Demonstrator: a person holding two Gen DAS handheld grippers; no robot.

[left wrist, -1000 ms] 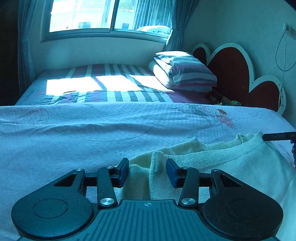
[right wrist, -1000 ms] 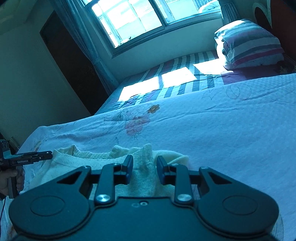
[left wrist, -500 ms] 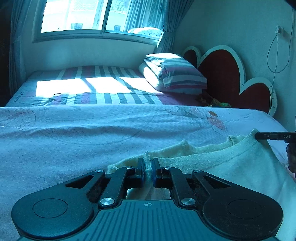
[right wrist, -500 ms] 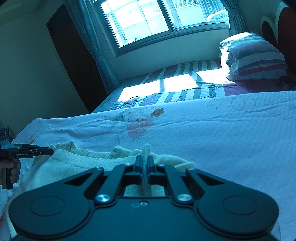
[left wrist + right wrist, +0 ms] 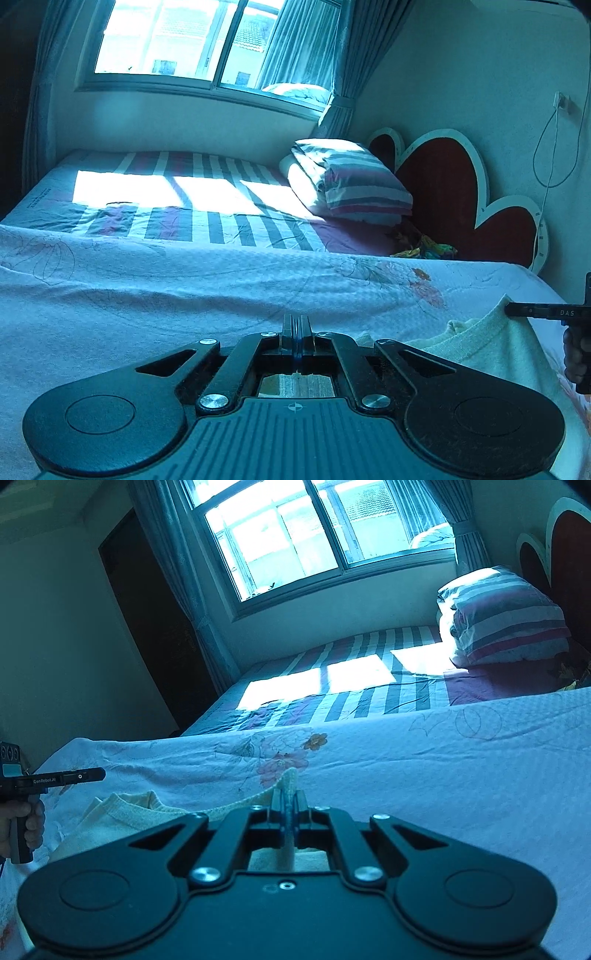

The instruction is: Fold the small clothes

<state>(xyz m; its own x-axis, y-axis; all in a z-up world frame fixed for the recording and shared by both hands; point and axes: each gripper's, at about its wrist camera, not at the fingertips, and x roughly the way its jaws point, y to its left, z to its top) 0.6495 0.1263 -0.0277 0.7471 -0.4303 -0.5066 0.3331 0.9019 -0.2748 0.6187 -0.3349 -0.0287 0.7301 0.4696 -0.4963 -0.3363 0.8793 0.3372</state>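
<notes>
Draping limp, cream knit top, apparently pinched by both hand-held grippers.

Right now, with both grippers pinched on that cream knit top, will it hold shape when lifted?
Probably not. The cream knit top already sags between the left gripper and right gripper, so expect it to drape. The terry-like knit looks grippy, so slipping seems unlikely. It seems light, since one pinched edge stands up.

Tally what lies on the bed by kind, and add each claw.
Cream garment: 1
Striped folded pillow/quilt bundle: 1
Floral white bedspread: 1
Striped sheet: 1
Claws, both shut on the garment: 2, left claw, right claw
Total: 6
</notes>
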